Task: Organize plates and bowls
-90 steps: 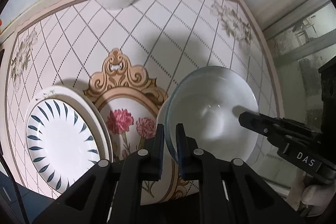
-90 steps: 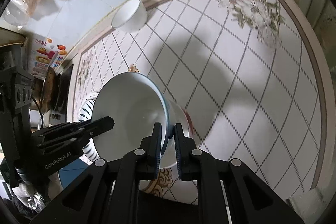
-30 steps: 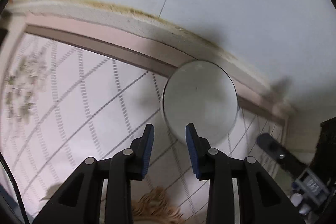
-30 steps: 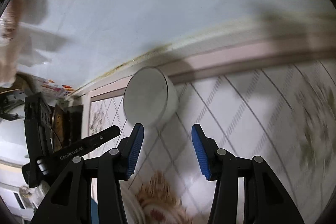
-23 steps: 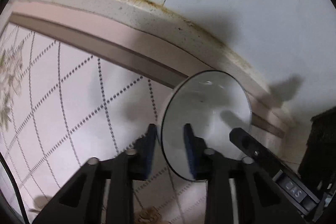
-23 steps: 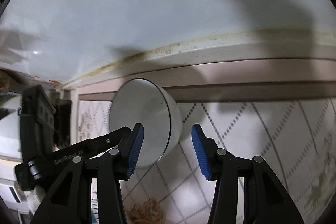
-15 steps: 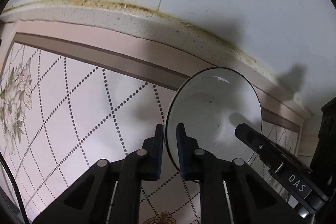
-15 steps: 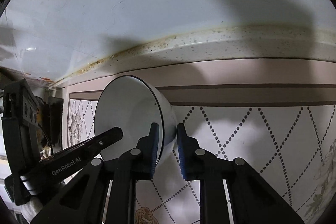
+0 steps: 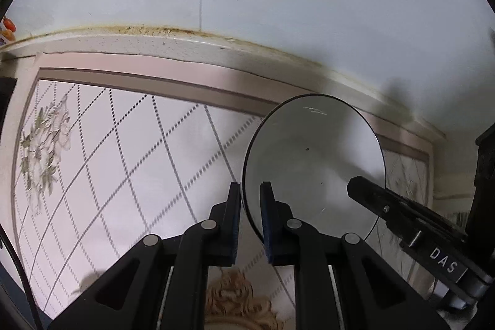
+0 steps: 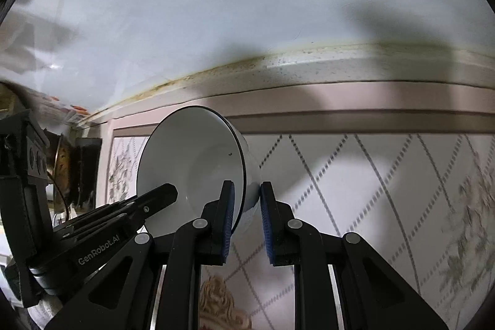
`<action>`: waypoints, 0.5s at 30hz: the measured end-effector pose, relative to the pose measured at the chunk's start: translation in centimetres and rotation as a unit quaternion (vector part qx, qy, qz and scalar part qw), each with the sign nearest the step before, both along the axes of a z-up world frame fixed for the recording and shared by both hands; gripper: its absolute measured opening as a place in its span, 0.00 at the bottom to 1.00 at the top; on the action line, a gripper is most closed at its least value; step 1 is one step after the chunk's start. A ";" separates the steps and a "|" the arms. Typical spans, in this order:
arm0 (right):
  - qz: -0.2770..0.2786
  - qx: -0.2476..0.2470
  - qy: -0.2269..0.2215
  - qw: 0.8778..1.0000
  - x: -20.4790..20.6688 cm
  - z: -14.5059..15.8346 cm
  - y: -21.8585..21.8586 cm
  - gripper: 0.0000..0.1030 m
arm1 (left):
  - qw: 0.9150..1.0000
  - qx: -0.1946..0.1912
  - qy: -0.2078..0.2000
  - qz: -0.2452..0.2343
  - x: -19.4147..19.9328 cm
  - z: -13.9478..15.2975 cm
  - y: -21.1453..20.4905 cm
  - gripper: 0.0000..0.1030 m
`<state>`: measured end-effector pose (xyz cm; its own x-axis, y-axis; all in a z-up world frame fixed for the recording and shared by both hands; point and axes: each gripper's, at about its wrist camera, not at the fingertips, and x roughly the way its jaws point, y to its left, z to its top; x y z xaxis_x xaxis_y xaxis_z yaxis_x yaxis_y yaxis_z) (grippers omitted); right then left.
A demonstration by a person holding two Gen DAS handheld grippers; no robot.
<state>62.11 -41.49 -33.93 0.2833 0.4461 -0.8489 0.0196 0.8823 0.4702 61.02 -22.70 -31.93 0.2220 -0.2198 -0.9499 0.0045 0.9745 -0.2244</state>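
While a floral motif [image 9: 43, 150] marks the tablecloth [image 9: 130, 169] at the left of the left wrist view, the left gripper [image 9: 250, 200] at lower centre pinches the near rim of the white bowl [image 9: 312, 163], which fills the centre right, tilted on edge. At the lower right of that view the right gripper [image 9: 351, 186] reaches the bowl's opposite rim. Seen from the right wrist, the left gripper [image 10: 171, 190] enters from lower left, the bowl [image 10: 191, 172] sits centre left, and the right gripper [image 10: 246, 200] clamps its wall at lower centre.

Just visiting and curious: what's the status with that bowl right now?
Left gripper and right gripper each clamp the rim of the white bowl, opposite sides. Bowl near the wall edge of the tiled counter. Nothing in the way.
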 end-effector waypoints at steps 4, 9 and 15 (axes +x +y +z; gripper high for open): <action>-0.005 0.001 -0.010 1.000 -3.3 2.4 -0.8 0.19 | 1.000 0.000 -0.016 -0.024 -3.7 2.6 -0.3 0.10; -0.020 -0.002 -0.024 1.000 -8.7 5.5 -1.7 0.18 | 0.998 -0.008 -0.026 -0.053 -8.5 4.2 -1.8 0.11; -0.030 -0.015 -0.031 0.999 -15.8 7.8 -2.2 0.18 | 0.996 -0.014 -0.030 -0.083 -14.1 5.0 -3.6 0.11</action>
